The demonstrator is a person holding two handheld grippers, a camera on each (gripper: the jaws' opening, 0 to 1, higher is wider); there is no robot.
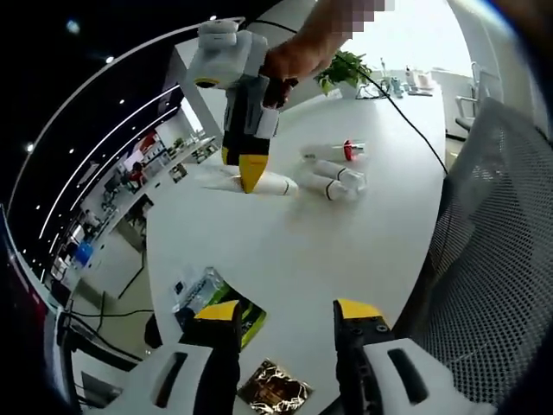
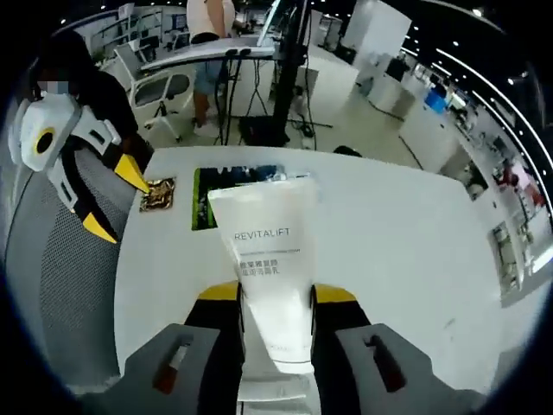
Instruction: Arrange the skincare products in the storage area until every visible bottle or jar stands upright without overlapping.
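White tube held in the right claw — the step is to stand it upright.

The white tube lies along the right gripper, between its two jaws, which are clenched on its lower part; its flat end points away from the claw, over the white table. The next move, I judge, calls for turning the tube vertical and setting it on a free place. Beyond this claw's tips the other bottles lie on their sides — not yet upright. The left gripper is released, nothing between its jaws, well apart from them.
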